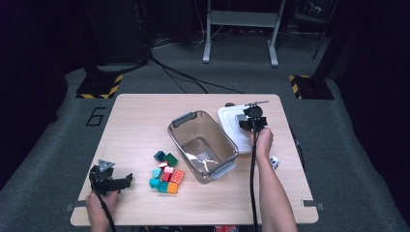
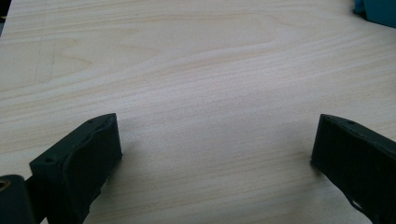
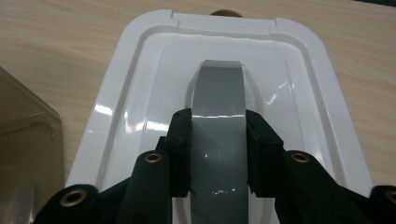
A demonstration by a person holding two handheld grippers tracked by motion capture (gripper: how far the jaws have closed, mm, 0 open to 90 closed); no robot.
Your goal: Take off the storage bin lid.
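White rectangular plastic lid [image 3: 299, 93] with grey arched handle [image 3: 218, 121] lying flat on pale wooden table [image 1: 145, 121], just right of clear smoky plastic bin [image 1: 203, 145]; handle clamped between jaws of right gripper [image 3: 218, 140]. Left gripper [image 2: 215, 149] released, jaws wide apart over bare wood at near left corner (nothing between them). Heap of coloured toy bricks [image 1: 167, 174] between left gripper and bin.

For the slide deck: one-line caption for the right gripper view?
Right tongs shut on the grey handle of the white lid lying on the table.
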